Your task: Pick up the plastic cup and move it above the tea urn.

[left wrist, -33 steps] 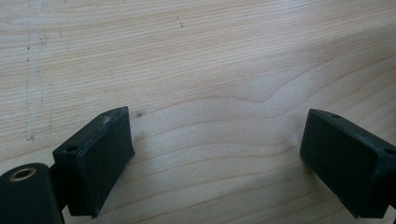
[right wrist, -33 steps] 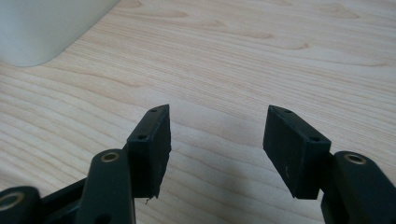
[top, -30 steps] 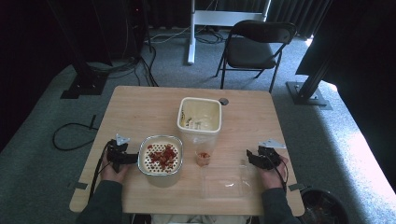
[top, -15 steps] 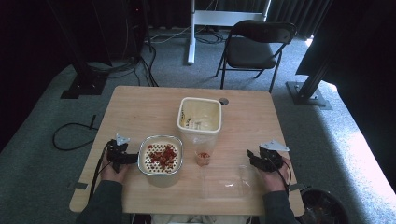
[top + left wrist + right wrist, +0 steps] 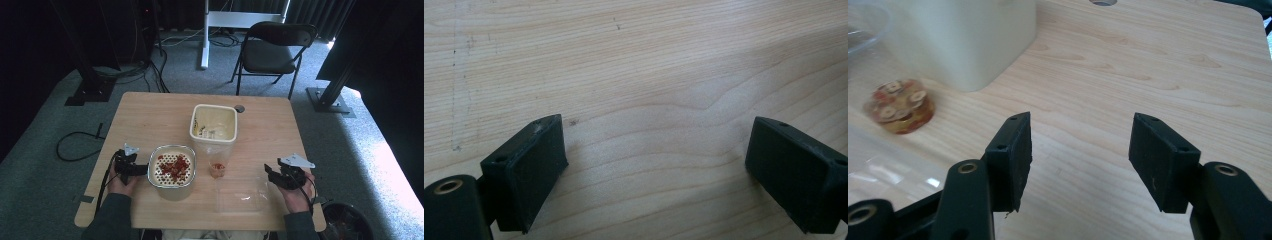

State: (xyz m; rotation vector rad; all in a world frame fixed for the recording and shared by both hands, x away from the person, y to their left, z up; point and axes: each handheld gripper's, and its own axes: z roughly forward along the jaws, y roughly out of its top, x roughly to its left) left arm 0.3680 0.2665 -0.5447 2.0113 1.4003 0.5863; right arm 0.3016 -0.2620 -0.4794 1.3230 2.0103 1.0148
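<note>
A person seated at a pale wooden worktop (image 5: 150,115) holds a two-jaw tool in each hand. The left tool (image 5: 131,167) rests at the worktop's near left, jaws spread wide with nothing between them; in the left gripper view they frame bare wood grain. Just beyond its tips, toward the worktop's middle, stands a round metal-rimmed bowl (image 5: 172,171) holding red pieces, close to or touching the tool; the high view does not settle which. The right tool (image 5: 280,175) sits at the near right, likewise released and empty. Ahead of it and to its left, in the right gripper view, a small clear cup (image 5: 899,106) of red and pale bits stands beside a tall cream container (image 5: 968,40). A clear plastic lid or tray (image 5: 242,194) lies just beside the right tool, on its inner side.
</note>
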